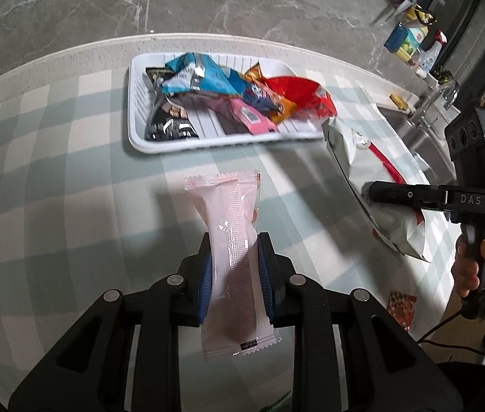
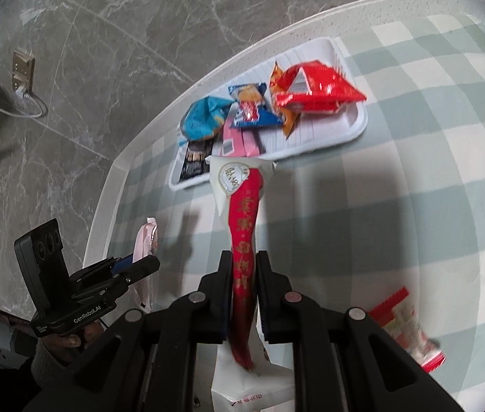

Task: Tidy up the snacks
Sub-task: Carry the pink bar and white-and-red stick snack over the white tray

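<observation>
Left wrist view, white tray [image 1: 138,137], mixed snack packets [image 1: 228,92]

The table wears a checked cloth [image 1: 70,158] of pale green and white squares, with a plain white border along its far edge. On it sits a white ribbed plastic tray [image 1: 139,144] filled with wrappers: a crumpled bright blue bag [image 1: 194,75], a glossy red packet [image 1: 297,96], an orange packet [image 1: 281,111], a flat pink packet [image 1: 245,116] and a black pouch [image 1: 166,127]. The long translucent pale pink sachet [image 1: 233,240] sits between blue pads. The white pouch with a red stripe [image 2: 242,226] bears gold characters. The floor [image 1: 208,0] is grey marbled stone with white veins.
</observation>
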`<action>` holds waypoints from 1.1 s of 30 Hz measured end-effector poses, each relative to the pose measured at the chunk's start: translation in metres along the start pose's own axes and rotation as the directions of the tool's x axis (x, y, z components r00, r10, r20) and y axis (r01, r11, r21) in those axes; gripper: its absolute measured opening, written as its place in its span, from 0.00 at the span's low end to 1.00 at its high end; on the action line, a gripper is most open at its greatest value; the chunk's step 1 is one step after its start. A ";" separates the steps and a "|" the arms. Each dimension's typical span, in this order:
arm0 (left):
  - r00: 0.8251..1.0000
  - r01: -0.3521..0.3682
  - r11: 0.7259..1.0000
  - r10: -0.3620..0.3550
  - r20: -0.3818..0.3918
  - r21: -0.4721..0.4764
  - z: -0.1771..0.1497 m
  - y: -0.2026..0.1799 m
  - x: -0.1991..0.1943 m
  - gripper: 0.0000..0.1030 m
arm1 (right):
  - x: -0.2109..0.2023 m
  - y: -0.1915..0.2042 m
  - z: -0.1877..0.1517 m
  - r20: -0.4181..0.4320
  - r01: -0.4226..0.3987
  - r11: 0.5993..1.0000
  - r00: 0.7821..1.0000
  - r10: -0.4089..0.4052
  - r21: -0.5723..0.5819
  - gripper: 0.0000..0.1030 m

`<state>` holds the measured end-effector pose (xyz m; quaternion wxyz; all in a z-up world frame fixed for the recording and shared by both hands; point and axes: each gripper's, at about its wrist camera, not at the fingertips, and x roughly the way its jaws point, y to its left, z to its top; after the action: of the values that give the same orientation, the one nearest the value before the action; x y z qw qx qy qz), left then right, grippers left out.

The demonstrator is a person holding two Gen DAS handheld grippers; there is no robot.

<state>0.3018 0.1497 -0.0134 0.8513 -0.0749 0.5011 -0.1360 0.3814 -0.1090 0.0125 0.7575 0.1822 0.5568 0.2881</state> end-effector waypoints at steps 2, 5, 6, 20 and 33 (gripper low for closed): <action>1.000 -0.002 1.000 0.002 0.006 -0.001 0.007 0.001 0.000 0.21 | 0.000 -0.001 0.008 0.008 0.000 1.000 1.000 0.000 0.006 0.14; 1.000 -0.003 1.000 0.003 0.012 -0.003 0.017 0.004 0.002 0.21 | 0.000 -0.001 0.018 0.019 0.002 1.000 1.000 -0.002 0.006 0.14; 1.000 -0.006 1.000 0.006 0.015 0.000 0.021 0.005 0.003 0.21 | 0.000 -0.001 0.021 0.021 0.001 1.000 1.000 -0.002 0.006 0.14; 0.998 -0.017 1.000 0.016 0.056 0.021 0.076 0.013 0.015 0.21 | 0.014 0.000 0.076 0.050 -0.002 1.000 0.999 0.002 0.005 0.14; 0.996 -0.020 1.000 0.018 0.082 0.020 0.132 0.021 0.030 0.21 | 0.032 0.002 0.124 0.066 0.010 1.000 0.998 -0.010 -0.007 0.14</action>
<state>0.4342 0.1596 0.0196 0.8731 -0.0666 0.4652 -0.1300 0.5050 -0.0817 0.0289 0.7777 0.1859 0.5311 0.2803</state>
